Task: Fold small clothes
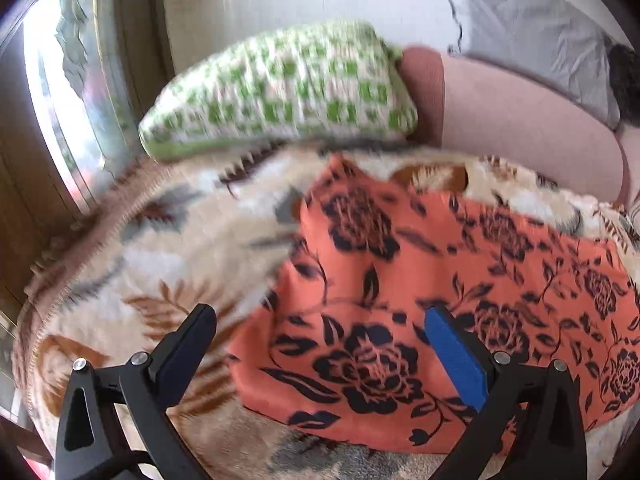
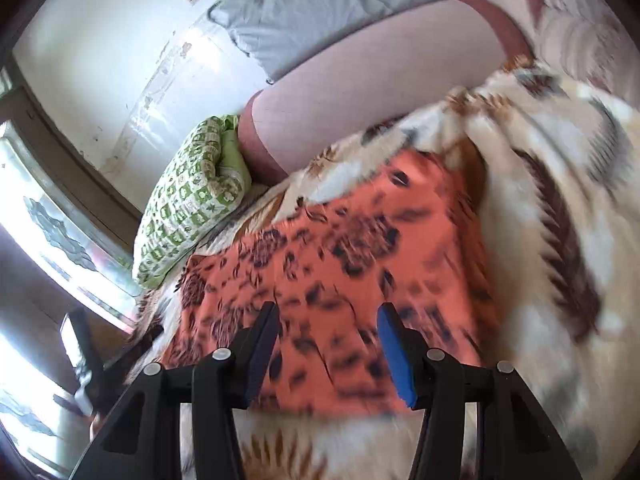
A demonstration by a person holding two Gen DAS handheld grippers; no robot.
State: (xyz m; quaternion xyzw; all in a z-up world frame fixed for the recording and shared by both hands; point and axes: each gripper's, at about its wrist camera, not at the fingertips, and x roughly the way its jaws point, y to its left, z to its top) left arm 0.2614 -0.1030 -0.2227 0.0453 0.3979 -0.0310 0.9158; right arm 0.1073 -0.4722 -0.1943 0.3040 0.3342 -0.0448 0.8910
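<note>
An orange cloth with black flowers [image 1: 440, 280] lies flat on a cream leaf-patterned blanket [image 1: 168, 248]. My left gripper [image 1: 320, 320] hovers open over the cloth's near left corner, one black finger above the blanket and the blue-padded finger [image 1: 456, 360] above the cloth, nothing between them. In the right wrist view the same orange cloth [image 2: 340, 248] is blurred. My right gripper [image 2: 326, 320] stands open above the cloth's near edge, with its blue pad [image 2: 396, 360] clear of the fabric.
A green-and-white checked pillow [image 1: 280, 92] lies at the blanket's far side, also the green pillow [image 2: 192, 196]. Beside it is a pink bolster [image 1: 520, 120] and behind that a grey cushion [image 1: 532, 32]. A window [image 2: 48, 216] and a white wall [image 2: 120, 60] are on the left.
</note>
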